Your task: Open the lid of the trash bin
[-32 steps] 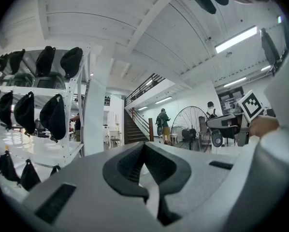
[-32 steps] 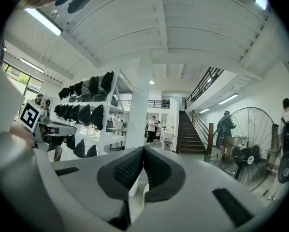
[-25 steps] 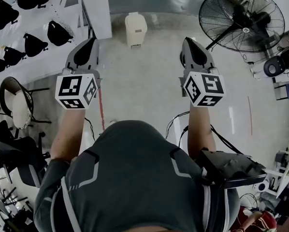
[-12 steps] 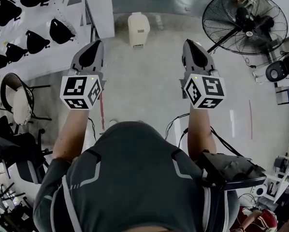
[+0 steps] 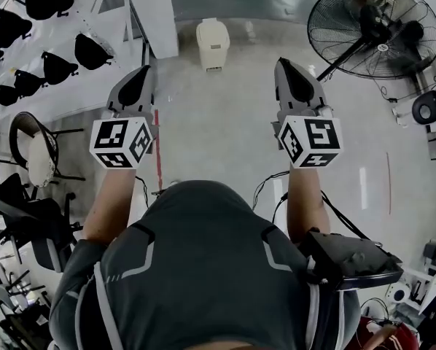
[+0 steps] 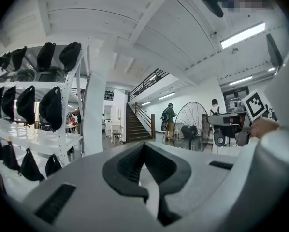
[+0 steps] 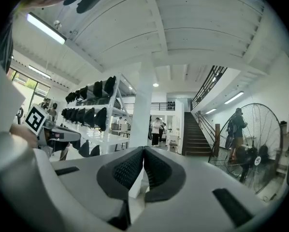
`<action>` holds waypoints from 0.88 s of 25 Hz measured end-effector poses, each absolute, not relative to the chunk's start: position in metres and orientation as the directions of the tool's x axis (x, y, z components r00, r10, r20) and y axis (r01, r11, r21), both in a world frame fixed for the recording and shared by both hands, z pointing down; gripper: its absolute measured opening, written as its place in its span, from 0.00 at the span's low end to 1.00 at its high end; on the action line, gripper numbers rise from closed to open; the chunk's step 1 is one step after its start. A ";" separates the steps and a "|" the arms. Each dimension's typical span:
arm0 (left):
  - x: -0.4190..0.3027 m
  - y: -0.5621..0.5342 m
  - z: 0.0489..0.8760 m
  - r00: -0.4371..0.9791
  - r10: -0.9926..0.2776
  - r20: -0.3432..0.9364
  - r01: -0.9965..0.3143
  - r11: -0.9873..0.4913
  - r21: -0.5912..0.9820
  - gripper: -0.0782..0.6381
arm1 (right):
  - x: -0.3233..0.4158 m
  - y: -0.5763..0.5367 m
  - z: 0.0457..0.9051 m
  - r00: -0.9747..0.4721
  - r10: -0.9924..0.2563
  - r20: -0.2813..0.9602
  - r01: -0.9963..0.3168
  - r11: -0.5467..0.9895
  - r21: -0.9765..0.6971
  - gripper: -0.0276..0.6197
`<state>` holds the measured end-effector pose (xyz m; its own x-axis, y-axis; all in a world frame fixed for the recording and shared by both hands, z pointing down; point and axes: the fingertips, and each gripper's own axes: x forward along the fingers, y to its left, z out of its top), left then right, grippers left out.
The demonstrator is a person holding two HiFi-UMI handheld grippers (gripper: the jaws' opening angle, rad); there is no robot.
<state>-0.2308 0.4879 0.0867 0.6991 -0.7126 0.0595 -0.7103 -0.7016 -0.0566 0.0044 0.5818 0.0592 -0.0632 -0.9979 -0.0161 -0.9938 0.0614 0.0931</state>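
A small cream trash bin (image 5: 212, 42) with its lid down stands on the grey floor far ahead, by the foot of a white pillar (image 5: 156, 13). My left gripper (image 5: 140, 75) is held out at chest height, well short of the bin and to its left, jaws shut on nothing. My right gripper (image 5: 285, 65) is level with it, to the bin's right, also shut and empty. In the left gripper view the left gripper (image 6: 143, 144) has its pads meeting; the same holds for the right gripper (image 7: 143, 149) in its own view. Neither gripper view shows the bin.
A large floor fan (image 5: 371, 28) stands at the right. A white rack of black helmets (image 5: 50, 57) runs along the left, with chairs (image 5: 28, 159) below it. A red floor line (image 5: 158, 152) and cables cross the floor. People stand near a staircase (image 7: 195, 134).
The head view has drifted slightly; the bin and fan sit a little further right in frame. Both grippers stay shut in nearly the same pose.
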 end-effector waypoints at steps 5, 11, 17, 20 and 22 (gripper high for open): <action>-0.209 0.492 0.095 0.696 -0.712 0.091 -0.706 -0.702 -0.094 0.12 | 0.035 0.580 0.081 -0.073 -0.997 -0.001 -0.996 0.073 0.055 0.09; -0.189 0.468 0.101 0.718 -0.690 0.095 -0.683 -0.724 -0.094 0.12 | 0.049 0.555 0.087 -0.065 -0.998 -0.002 -0.997 0.065 0.038 0.09; -0.172 0.411 0.098 0.754 -0.655 0.049 -0.652 -0.755 -0.073 0.12 | 0.059 0.507 0.091 -0.022 -0.999 0.023 -0.999 0.023 0.047 0.09; -0.169 0.372 0.095 0.764 -0.644 0.028 -0.641 -0.764 -0.077 0.12 | 0.057 0.473 0.088 -0.006 -0.999 0.032 -0.998 0.008 0.067 0.09; -0.167 0.344 0.092 0.767 -0.641 0.023 -0.638 -0.766 -0.076 0.12 | 0.058 0.450 0.085 0.005 -0.999 0.035 -0.997 -0.002 0.072 0.09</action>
